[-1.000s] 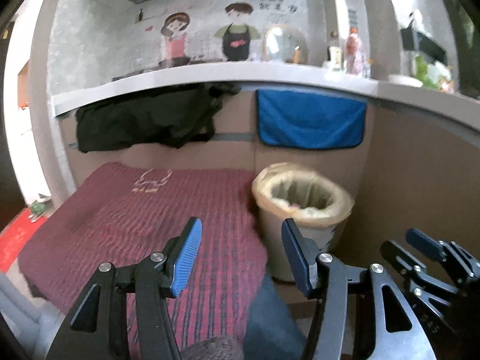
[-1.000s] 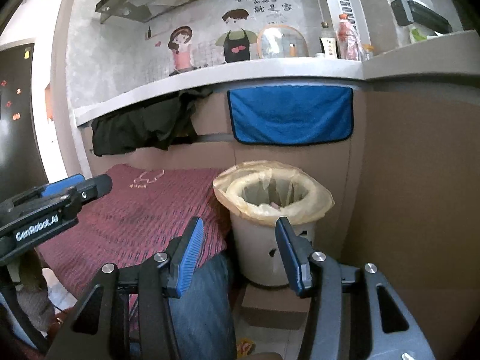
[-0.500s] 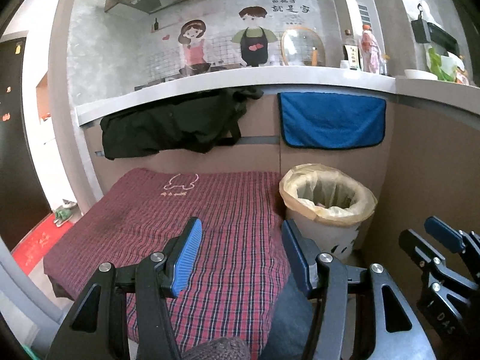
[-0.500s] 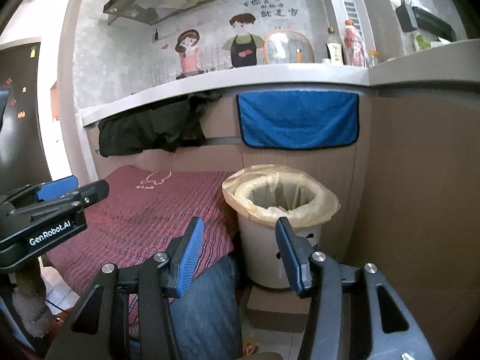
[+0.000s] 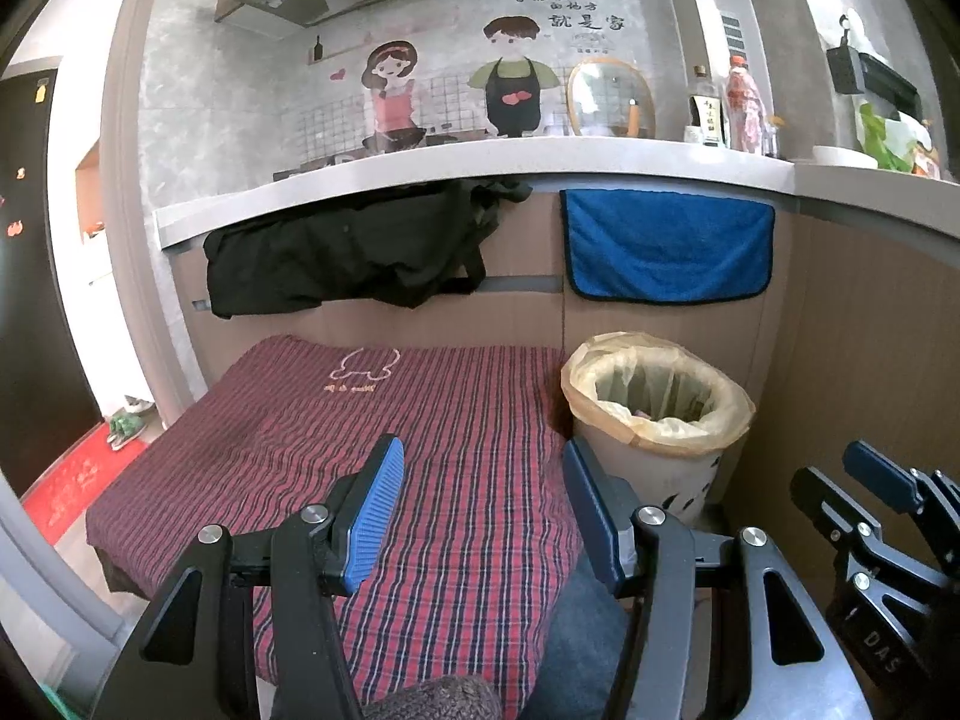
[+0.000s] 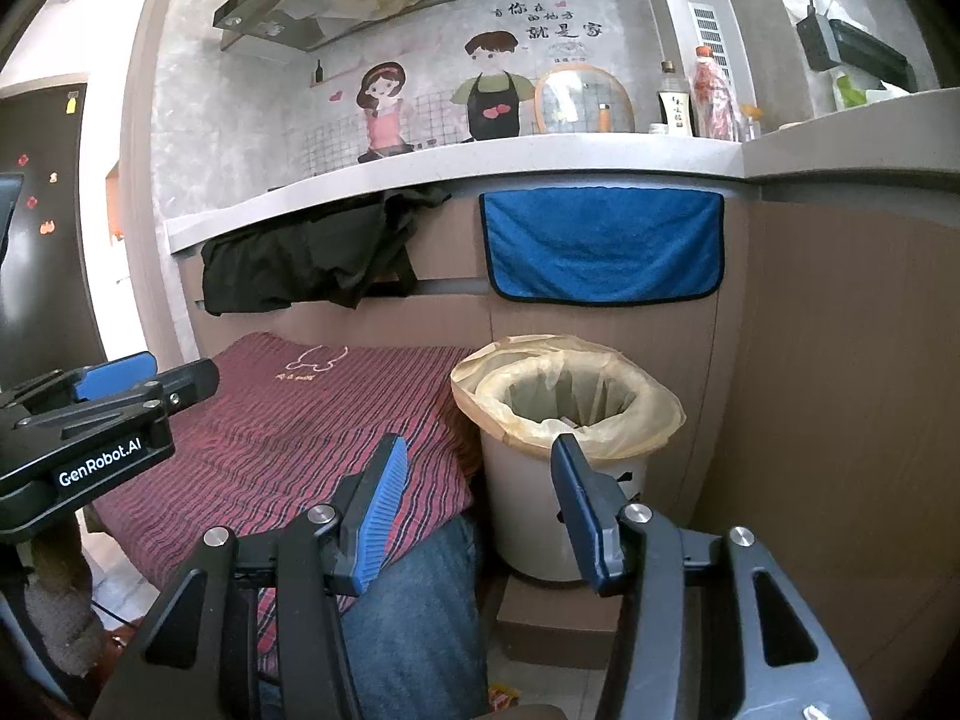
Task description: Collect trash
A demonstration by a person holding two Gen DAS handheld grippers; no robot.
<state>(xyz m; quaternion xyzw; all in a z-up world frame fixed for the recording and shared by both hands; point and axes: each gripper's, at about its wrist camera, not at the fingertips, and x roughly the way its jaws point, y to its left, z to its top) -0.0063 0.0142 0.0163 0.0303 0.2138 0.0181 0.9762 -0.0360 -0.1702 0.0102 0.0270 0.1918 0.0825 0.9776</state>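
Note:
A white trash bin [image 5: 654, 462] lined with a yellowish bag stands on the floor at the right end of a table; it also shows in the right wrist view [image 6: 540, 516]. Some scraps lie inside it. My left gripper [image 5: 480, 480] is open and empty above the red plaid tablecloth [image 5: 336, 420], left of the bin. My right gripper [image 6: 477, 474] is open and empty, just in front of the bin's near rim. The right gripper shows at the right edge of the left wrist view [image 5: 852, 480]; the left gripper shows at the left of the right wrist view [image 6: 150, 378].
A counter edge [image 5: 480, 171] runs above the table, with a black garment [image 5: 348, 258] and a blue towel [image 5: 666, 246] hanging under it. Wooden panels [image 6: 840, 390] stand right of the bin. A jeans-clad leg [image 6: 414, 618] is below. A red mat [image 5: 66, 480] lies at the left.
Both grippers have drawn back and up from the bin, so more of the table and the counter shows. Both stayed open and empty.

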